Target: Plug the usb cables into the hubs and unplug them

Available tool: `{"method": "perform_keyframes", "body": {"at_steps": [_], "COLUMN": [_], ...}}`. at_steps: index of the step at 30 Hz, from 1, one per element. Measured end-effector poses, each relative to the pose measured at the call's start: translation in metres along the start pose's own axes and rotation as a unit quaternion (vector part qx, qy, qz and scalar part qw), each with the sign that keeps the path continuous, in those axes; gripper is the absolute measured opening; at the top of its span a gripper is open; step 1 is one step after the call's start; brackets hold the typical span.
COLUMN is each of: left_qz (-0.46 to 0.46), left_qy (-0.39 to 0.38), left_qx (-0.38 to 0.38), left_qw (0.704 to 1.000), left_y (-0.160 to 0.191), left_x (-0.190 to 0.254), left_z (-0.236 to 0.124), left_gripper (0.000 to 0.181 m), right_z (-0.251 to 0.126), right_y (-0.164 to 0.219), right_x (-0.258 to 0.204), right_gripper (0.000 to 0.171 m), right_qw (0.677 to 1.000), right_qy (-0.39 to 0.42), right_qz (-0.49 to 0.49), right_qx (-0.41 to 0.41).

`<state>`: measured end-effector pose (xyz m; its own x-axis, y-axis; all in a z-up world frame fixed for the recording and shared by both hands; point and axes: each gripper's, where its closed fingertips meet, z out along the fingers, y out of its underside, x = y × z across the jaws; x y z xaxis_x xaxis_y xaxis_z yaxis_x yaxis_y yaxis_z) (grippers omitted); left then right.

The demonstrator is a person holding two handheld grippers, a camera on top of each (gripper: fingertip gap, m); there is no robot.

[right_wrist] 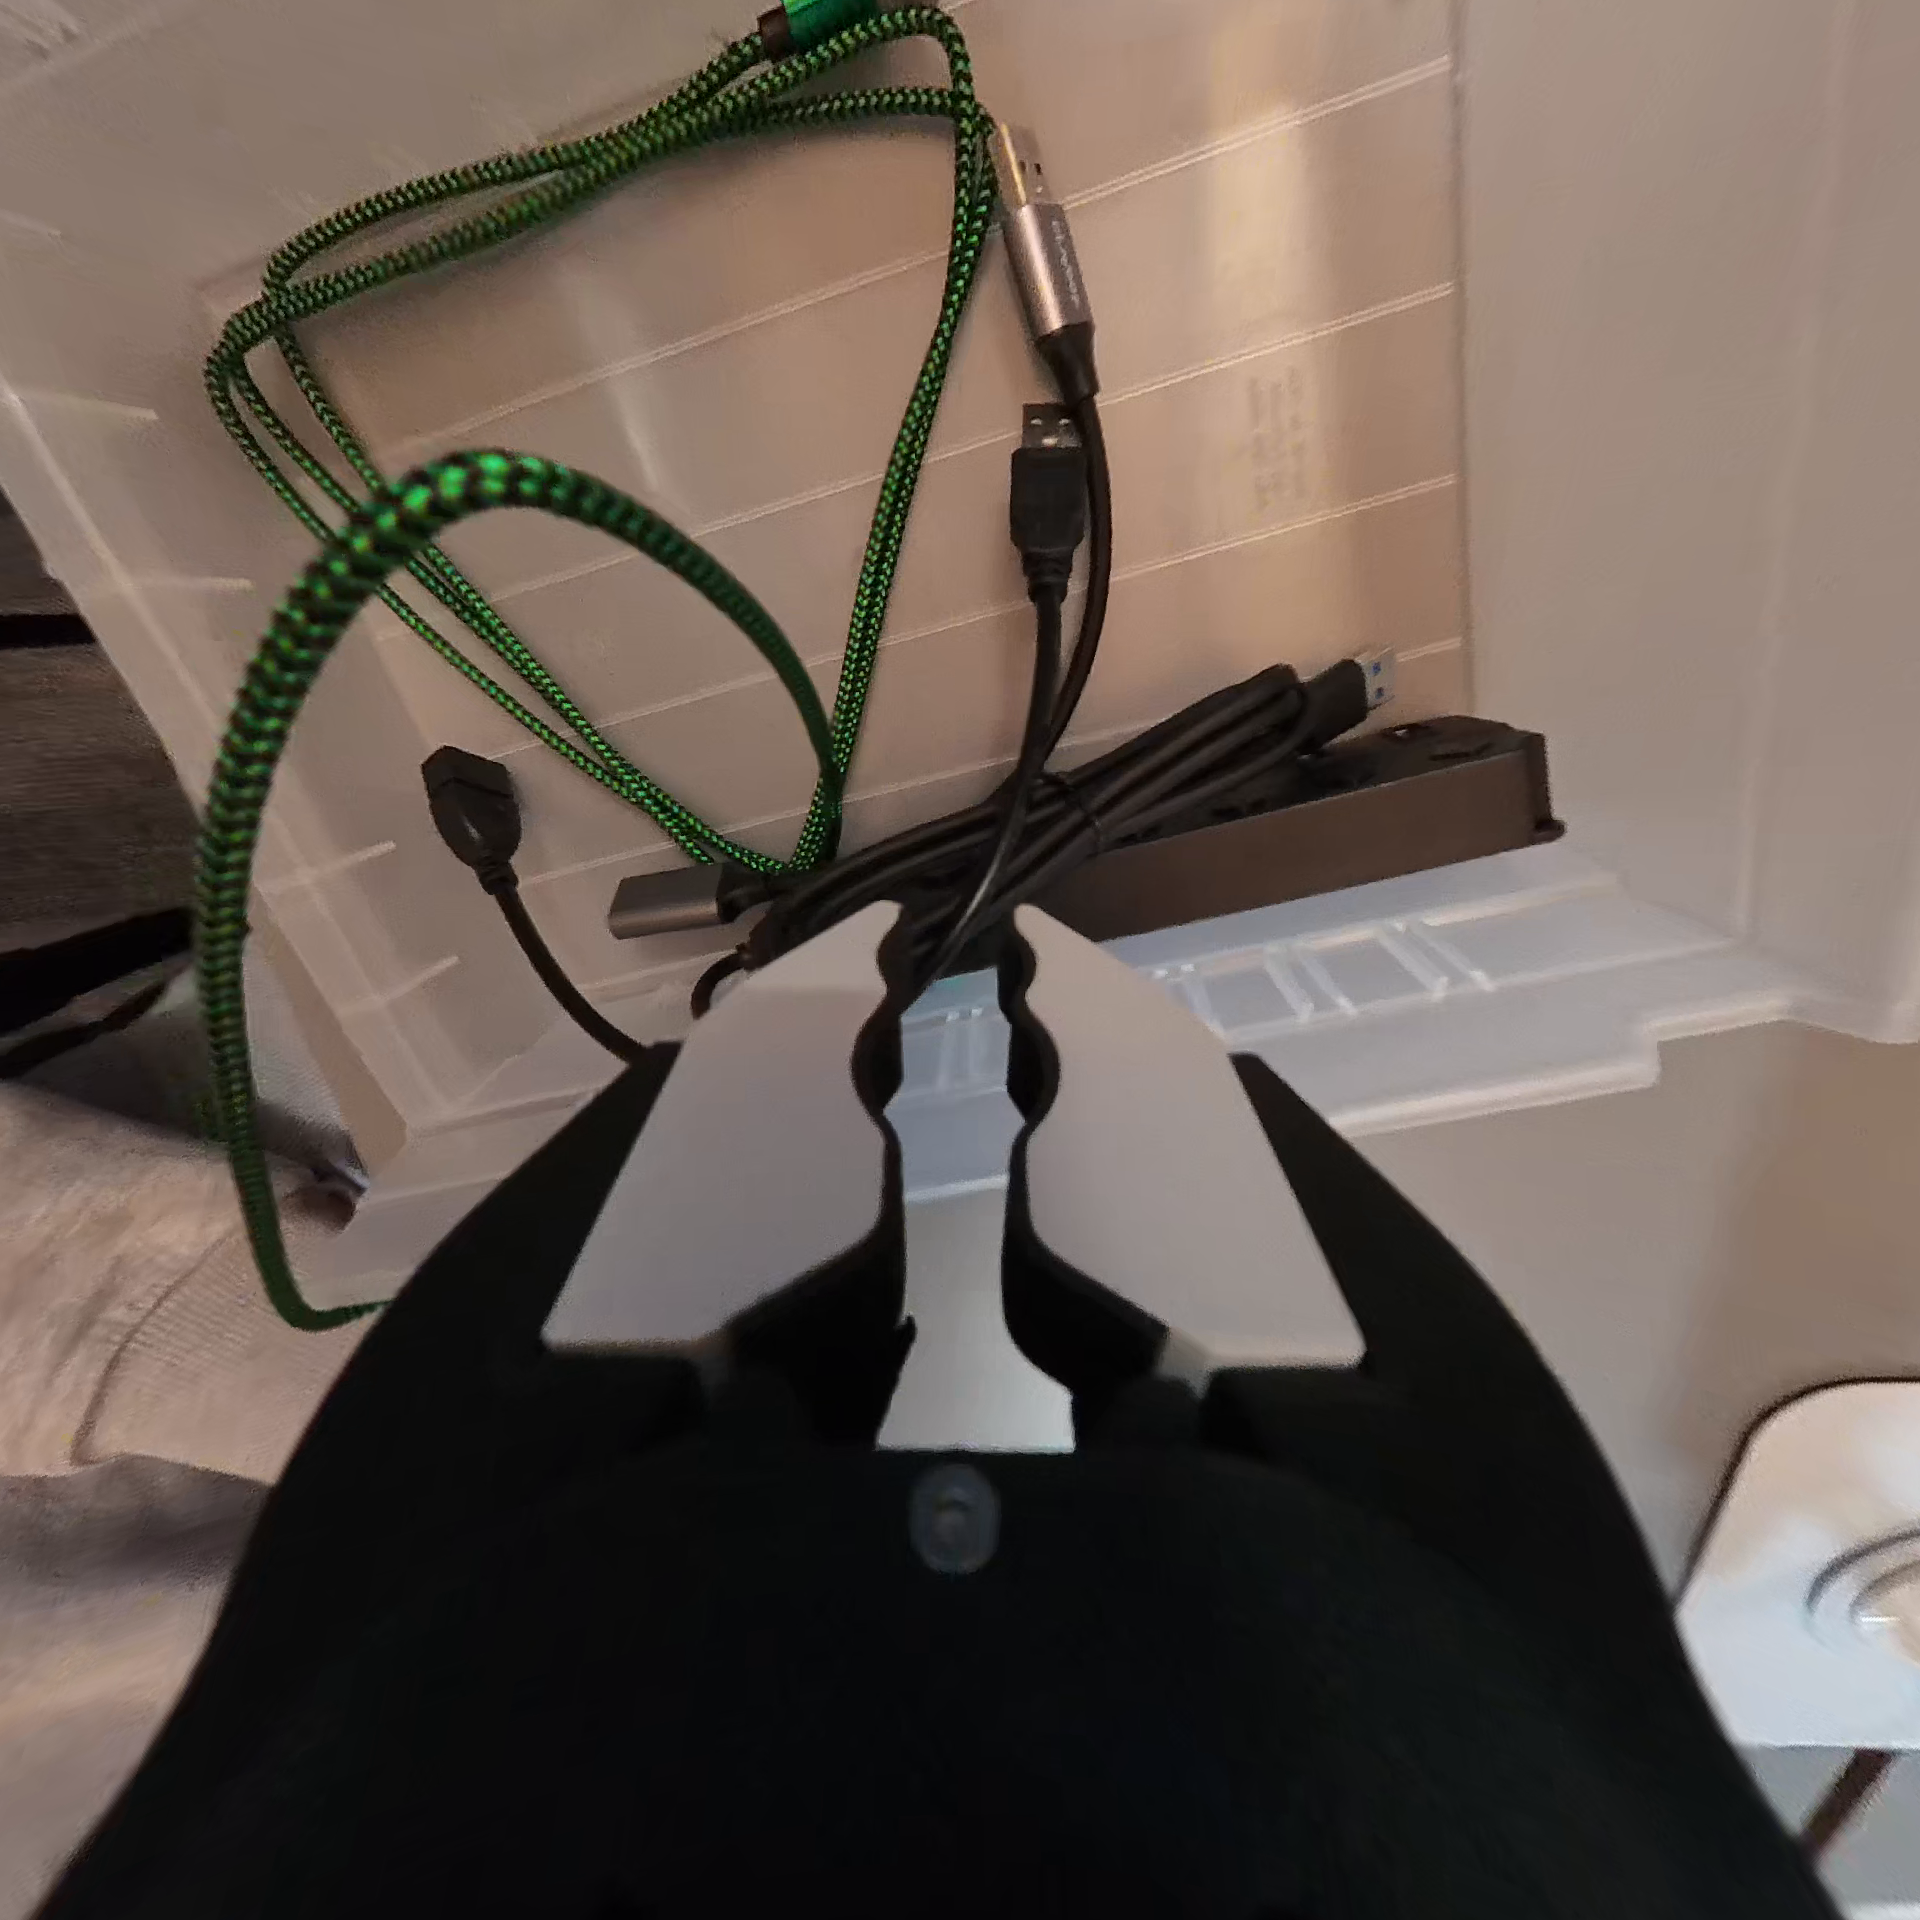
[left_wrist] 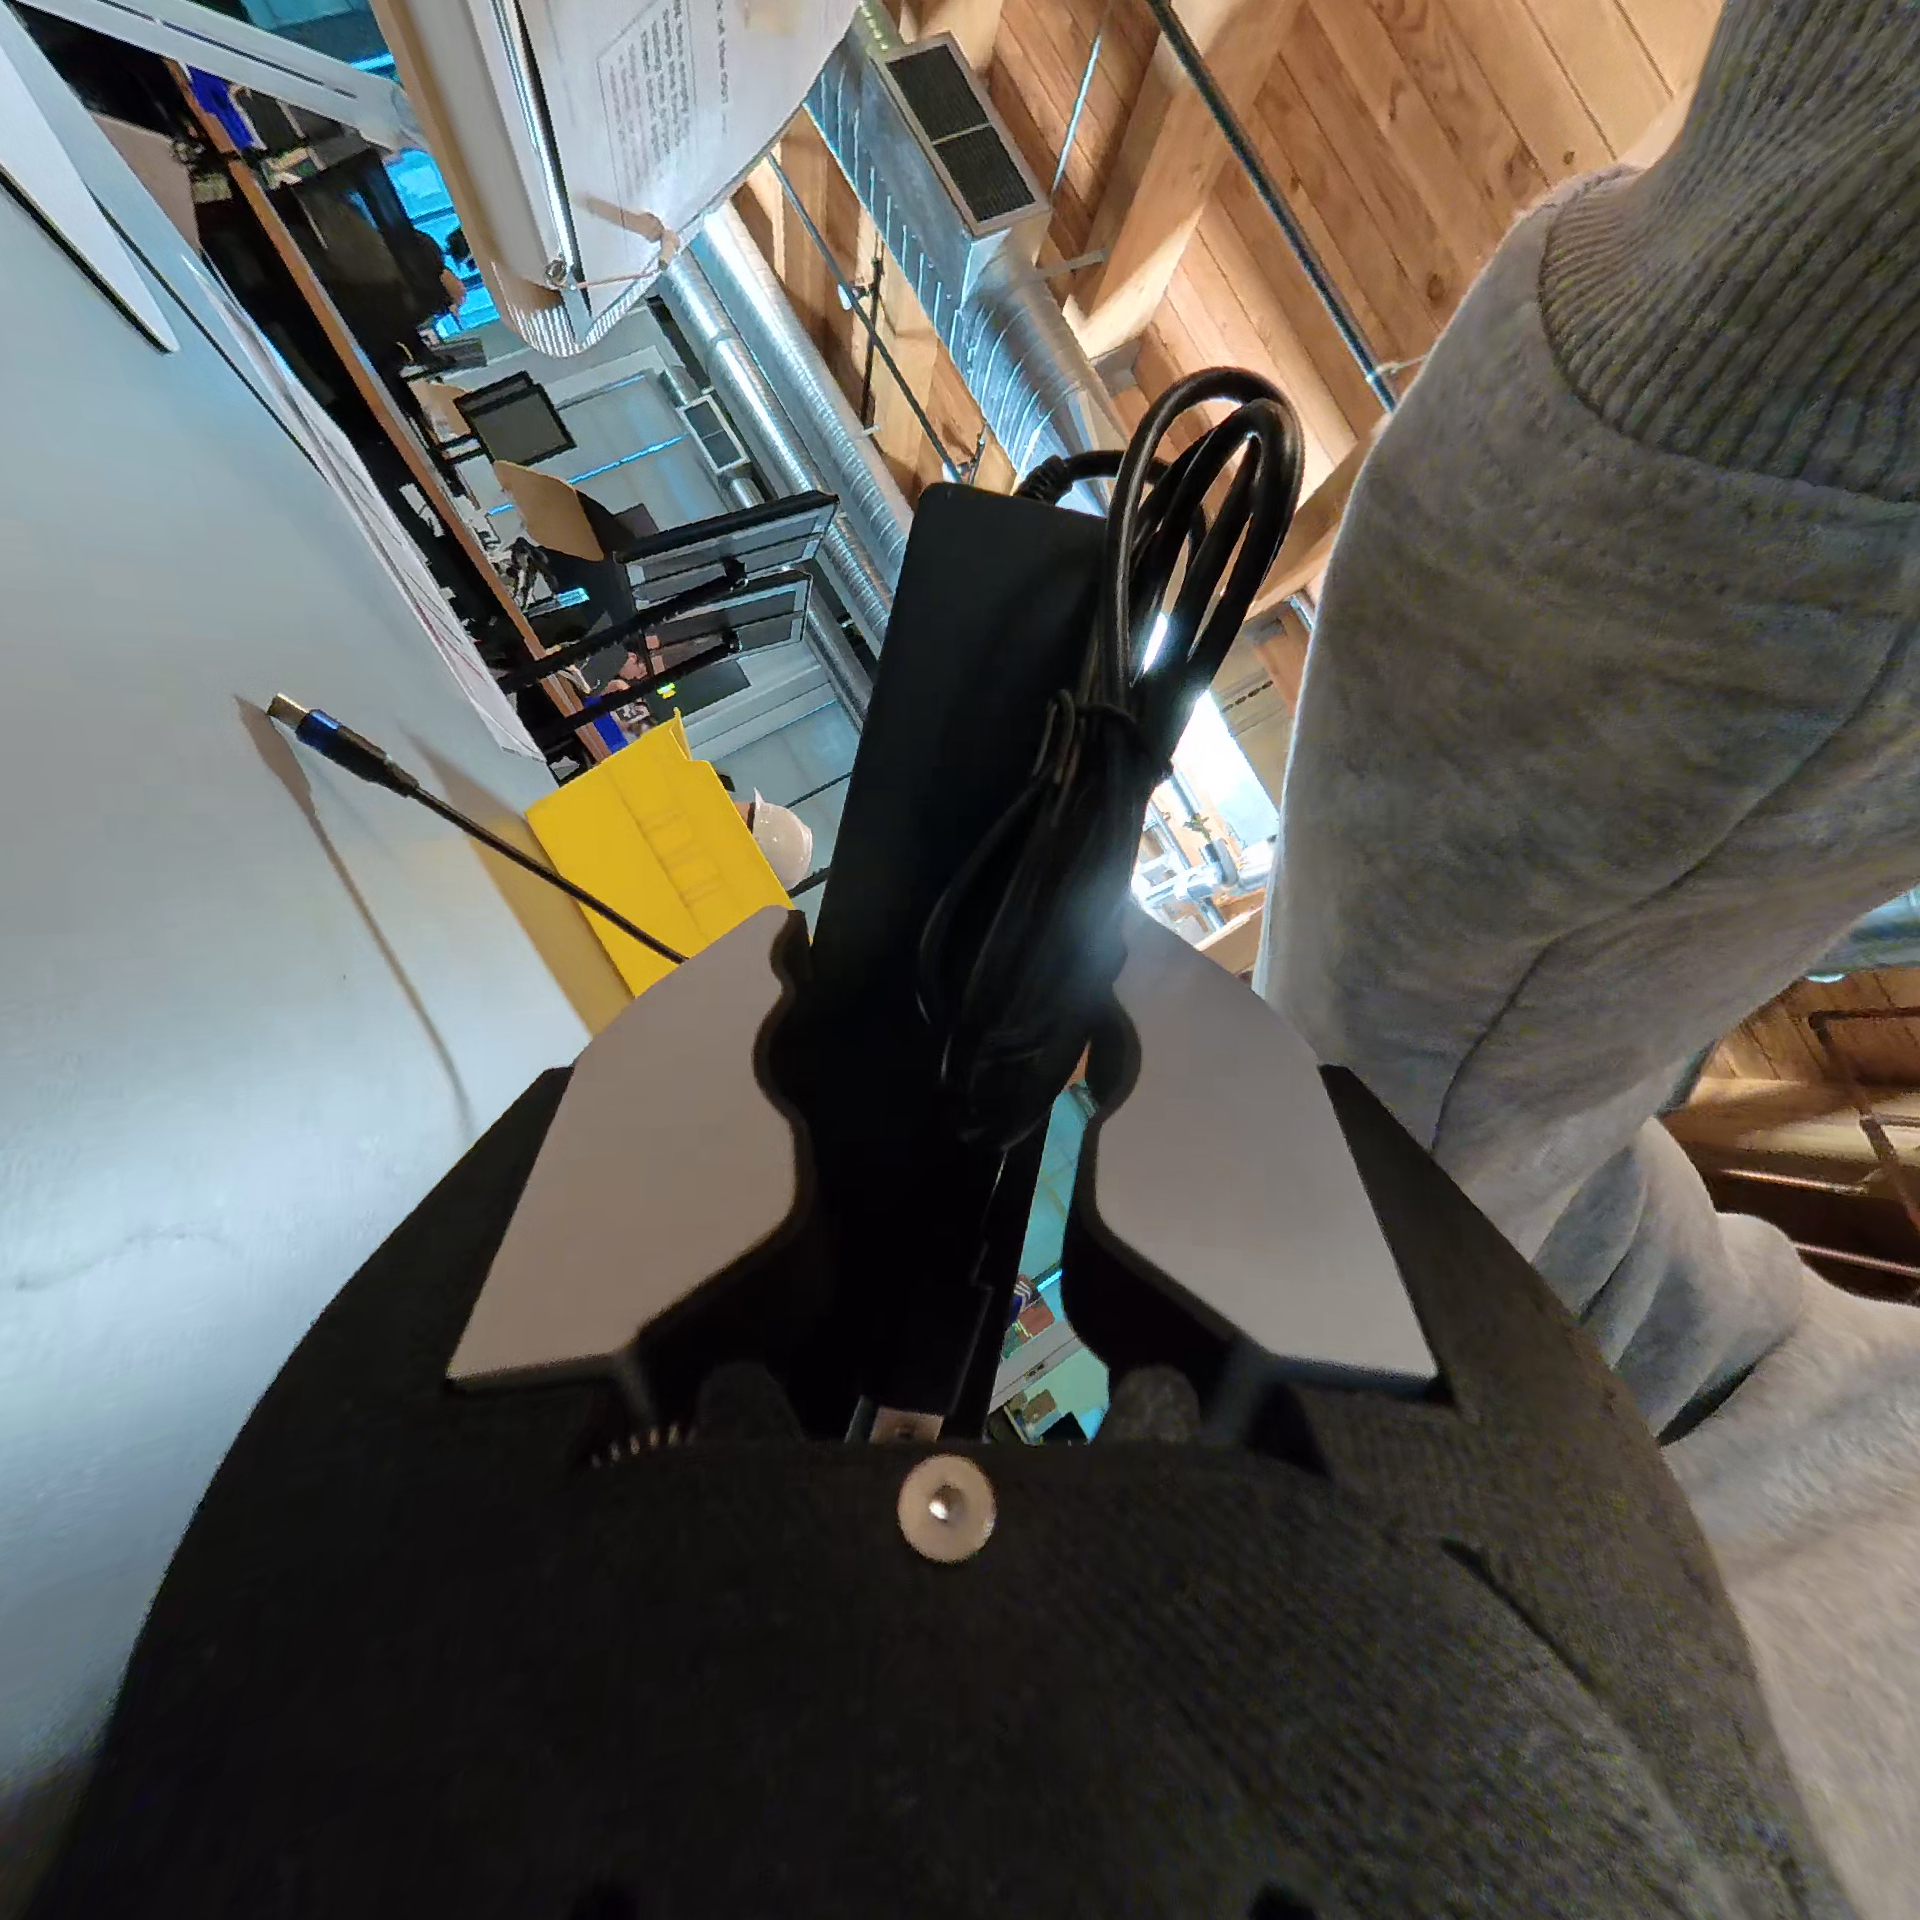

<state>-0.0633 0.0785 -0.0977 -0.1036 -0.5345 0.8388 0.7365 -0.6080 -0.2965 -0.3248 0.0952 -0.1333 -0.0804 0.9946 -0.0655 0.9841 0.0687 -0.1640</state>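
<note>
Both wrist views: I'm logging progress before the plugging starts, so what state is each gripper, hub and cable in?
left gripper: shut on black hub.
black hub: lifted, own cord bundled against it.
blue-tipped cable: loose, unplugged.
right gripper: open, empty, over the clear bin.
second black hub: lying in bin, its visible ports empty.
green braided cable: loosely coiled, unplugged.
black USB plug: free.
grey USB plug: free.
</note>
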Motion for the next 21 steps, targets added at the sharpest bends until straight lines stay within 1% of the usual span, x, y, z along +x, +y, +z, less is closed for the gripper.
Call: {"method": "perform_keyframes", "body": {"at_steps": [2,6,10,12,15,21], "left_qz": [0.0,-0.002,-0.005,-0.006,-0.006,-0.007], "left_qy": [0.0,0.002,0.004,0.004,0.004,0.004], "left_qx": [0.0,0.0,0.001,0.001,0.0,0.0], "left_qw": [1.0,1.0,1.0,1.0,1.0,1.0], "left_y": [0.0,0.0,0.0,0.0,0.0,0.0], "left_x": [0.0,0.001,0.001,0.001,0.001,0.001], "left_z": [0.0,0.0,-0.001,-0.001,-0.001,-0.001], "left_gripper": [0.051,0.051,0.051,0.051,0.051,0.051], "right_z": [0.001,0.004,0.003,0.004,0.007,0.011], "right_y": [0.001,0.005,0.01,0.011,0.009,0.006], "right_x": [-0.001,-0.004,0.005,0.005,0.002,-0.001], "right_gripper": [0.014,0.0,0.011,0.017,0.013,0.008], "right_qw": [1.0,0.997,0.994,0.994,0.995,0.99], "right_qy": [0.022,0.045,0.078,0.067,0.052,0.077], "right_qz": [-0.016,-0.035,-0.037,-0.027,-0.02,-0.051], "right_qx": [-0.013,-0.047,-0.072,-0.081,-0.086,-0.107]}}
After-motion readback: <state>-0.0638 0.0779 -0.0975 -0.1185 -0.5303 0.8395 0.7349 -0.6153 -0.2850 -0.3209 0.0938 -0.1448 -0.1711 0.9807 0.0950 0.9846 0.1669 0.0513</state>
